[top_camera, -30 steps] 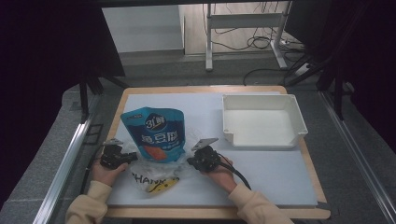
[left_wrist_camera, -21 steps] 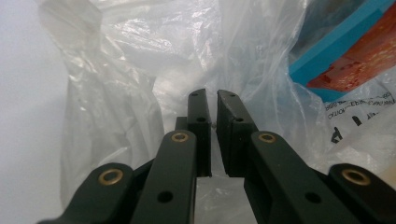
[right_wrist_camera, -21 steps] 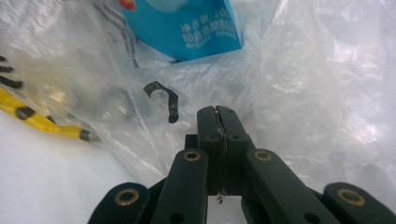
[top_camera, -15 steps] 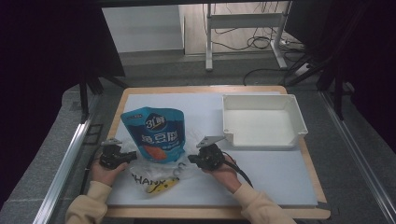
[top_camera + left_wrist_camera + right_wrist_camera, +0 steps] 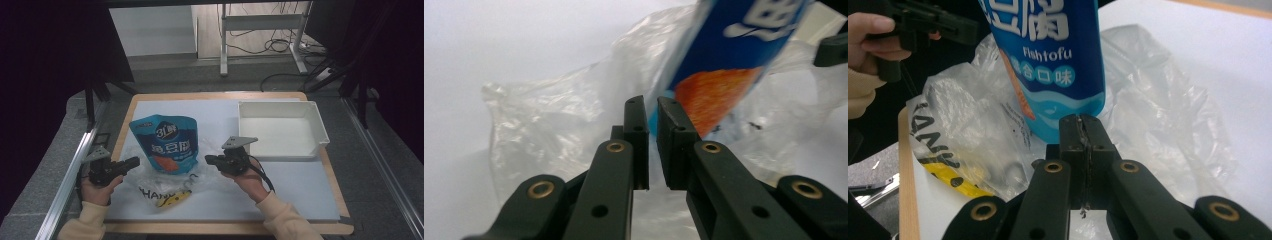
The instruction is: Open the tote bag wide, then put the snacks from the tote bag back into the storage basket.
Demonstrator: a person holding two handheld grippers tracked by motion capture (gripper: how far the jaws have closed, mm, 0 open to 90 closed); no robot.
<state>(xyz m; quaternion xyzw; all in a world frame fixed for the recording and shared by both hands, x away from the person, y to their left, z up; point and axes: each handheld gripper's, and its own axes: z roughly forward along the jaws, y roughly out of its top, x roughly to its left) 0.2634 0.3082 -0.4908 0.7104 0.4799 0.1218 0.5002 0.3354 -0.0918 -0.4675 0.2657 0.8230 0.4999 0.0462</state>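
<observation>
A blue snack pouch printed "Fish tofu" stands upright on the white mat, its foot inside a crumpled clear plastic bag with black and yellow print. My left gripper is at the bag's left side and points right at the pouch. In the left gripper view its jaws are nearly together on thin film, with the pouch and bag just beyond. My right gripper is at the bag's right side. Its jaws are pressed shut on a sliver of the bag, below the pouch.
A white tray sits on the mat at the back right. The mat lies on a wooden board with a metal rail along its left edge. In the right gripper view, the hand with the left gripper shows at top left.
Both hands have risen a little and drawn slightly apart, with the bag's sides lifting around the pouch. The pouch has stayed upright in place.
</observation>
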